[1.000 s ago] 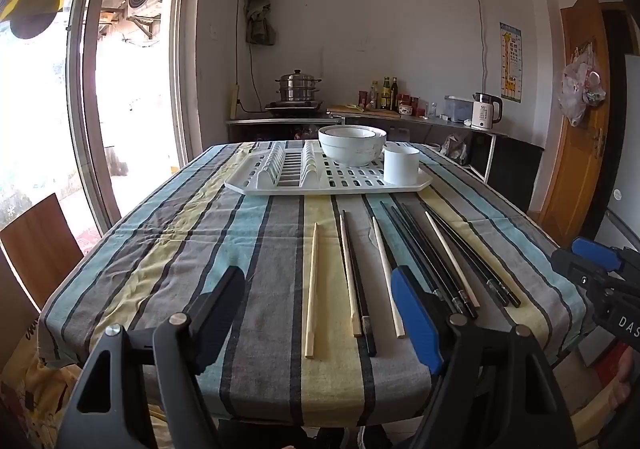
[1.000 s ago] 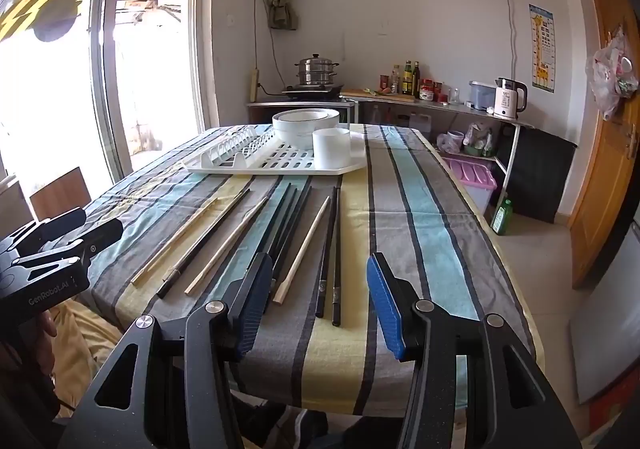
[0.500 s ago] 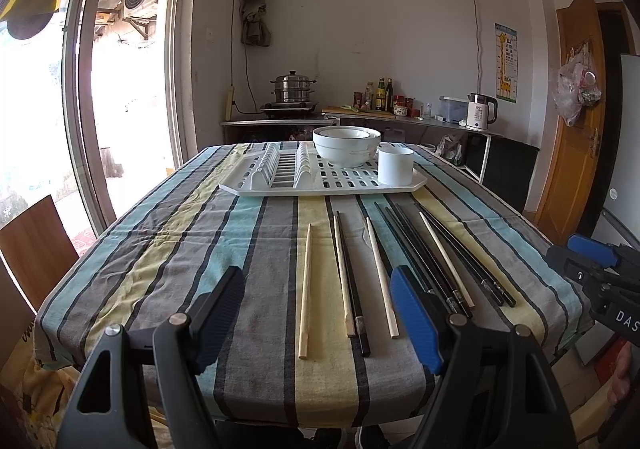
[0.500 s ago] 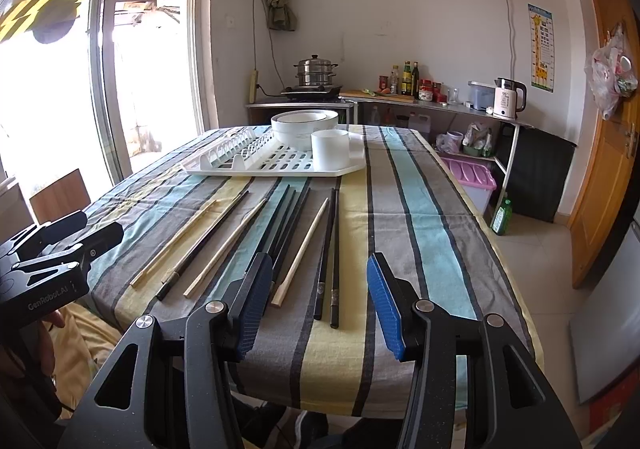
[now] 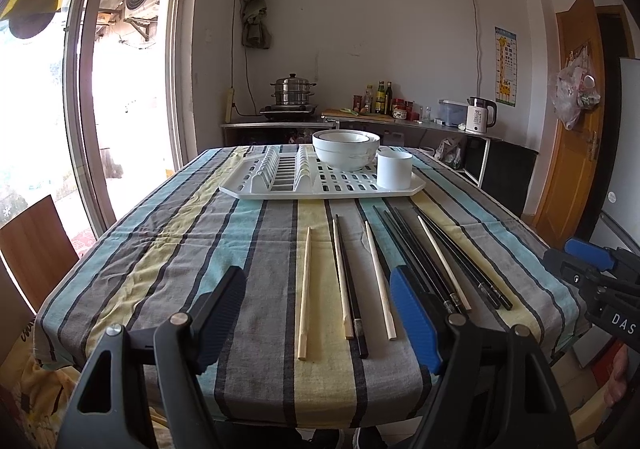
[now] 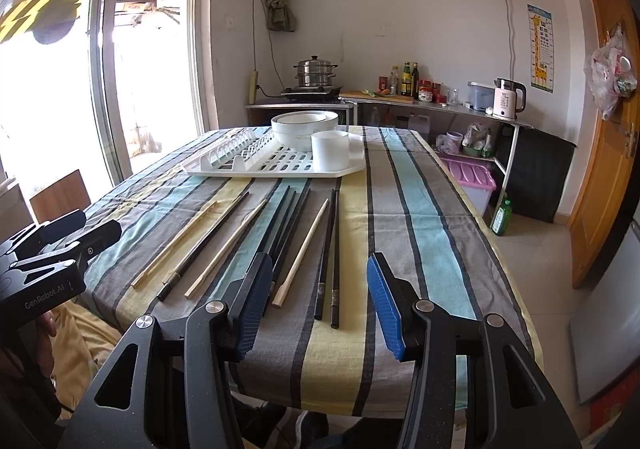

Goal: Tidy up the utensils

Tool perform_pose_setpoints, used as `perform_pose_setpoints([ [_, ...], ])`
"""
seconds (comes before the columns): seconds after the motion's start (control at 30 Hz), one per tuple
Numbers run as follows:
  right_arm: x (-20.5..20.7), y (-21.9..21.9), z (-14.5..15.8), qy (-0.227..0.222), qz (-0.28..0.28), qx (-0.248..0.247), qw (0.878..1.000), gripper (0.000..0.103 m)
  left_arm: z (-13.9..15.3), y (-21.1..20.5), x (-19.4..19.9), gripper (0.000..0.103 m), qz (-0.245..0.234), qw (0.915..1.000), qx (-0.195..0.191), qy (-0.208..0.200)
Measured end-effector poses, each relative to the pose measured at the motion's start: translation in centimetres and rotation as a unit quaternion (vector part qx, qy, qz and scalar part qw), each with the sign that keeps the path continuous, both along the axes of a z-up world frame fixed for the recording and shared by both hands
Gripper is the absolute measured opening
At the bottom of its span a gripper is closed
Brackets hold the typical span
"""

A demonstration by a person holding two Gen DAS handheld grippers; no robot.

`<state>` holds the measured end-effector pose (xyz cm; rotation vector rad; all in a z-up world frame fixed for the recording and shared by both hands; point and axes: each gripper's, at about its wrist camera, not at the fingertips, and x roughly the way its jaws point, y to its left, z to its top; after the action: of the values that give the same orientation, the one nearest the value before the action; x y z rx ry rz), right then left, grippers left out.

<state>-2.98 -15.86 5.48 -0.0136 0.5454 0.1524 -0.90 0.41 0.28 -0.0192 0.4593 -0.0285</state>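
Several chopsticks lie side by side on the striped tablecloth: pale wooden chopsticks and black chopsticks. Behind them a white drying rack carries stacked white bowls and a white cup. My left gripper hangs open above the table's near edge, nothing between its fingers. My right gripper is open too, over the near ends of the black chopsticks, holding nothing.
A wooden chair back stands left of the table beside the glass door. A counter with a steamer pot, bottles and a kettle runs along the back wall. A pink bin sits on the floor to the right.
Both grippers have drifted slightly; the table scene sits a little lower and nearer in the left wrist view. Nothing was touched, and both stay open.
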Motion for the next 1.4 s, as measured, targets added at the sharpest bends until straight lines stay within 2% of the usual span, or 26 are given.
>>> perform_pose_setpoints([
  [1.4, 0.1, 0.36, 0.36, -0.004, -0.003, -0.001, 1.0, 0.05, -0.05, 0.03, 0.06, 0.075, -0.003, 1.0, -0.001, -0.002],
])
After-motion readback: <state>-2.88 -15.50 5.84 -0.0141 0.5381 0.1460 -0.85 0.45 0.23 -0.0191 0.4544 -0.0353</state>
